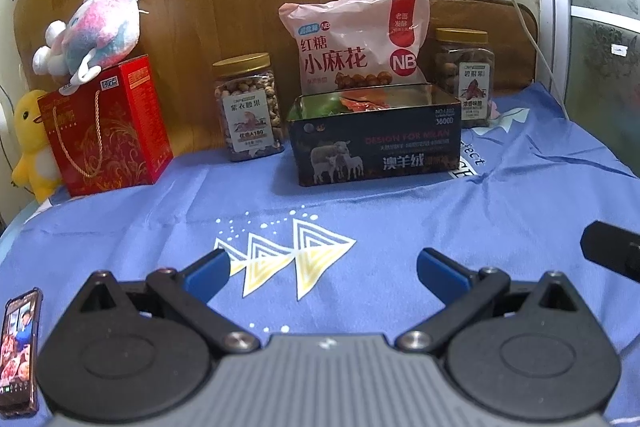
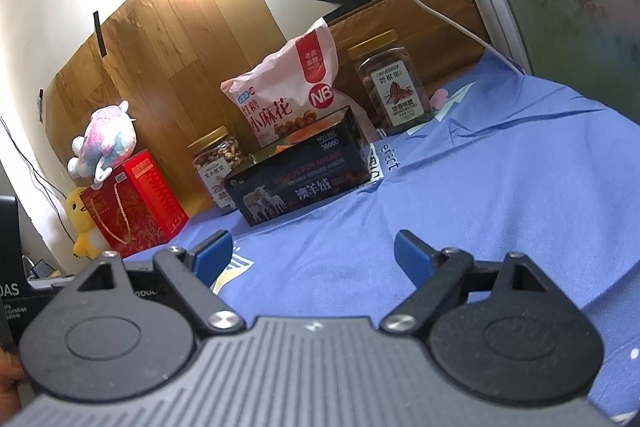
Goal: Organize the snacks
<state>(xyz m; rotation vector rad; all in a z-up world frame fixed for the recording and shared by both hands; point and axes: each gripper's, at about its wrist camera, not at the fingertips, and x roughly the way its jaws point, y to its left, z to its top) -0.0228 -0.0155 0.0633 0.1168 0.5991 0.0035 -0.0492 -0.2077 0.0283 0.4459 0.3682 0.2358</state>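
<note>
I have the left gripper held low over the blue cloth, level and pointing straight at the back wall, its blue-padded fingers spread wide with nothing between them. The right gripper sits just as low but rolled to one side, so its view of the bed is tilted; its jaws are also wide apart and empty. In the left wrist view I can see a dark piece of the other rig at the right edge, and a phone lying flat on the cloth at the near left.

Well ahead of both grippers stands the dark tin box, open at the top, with orange and green packets showing inside. Just behind it a pink snack bag stands upright. A gold-lidded nut jar stands left of the tin and a second jar right of it. Farther left is a red gift box with a plush toy on top and a yellow duck beside it.
</note>
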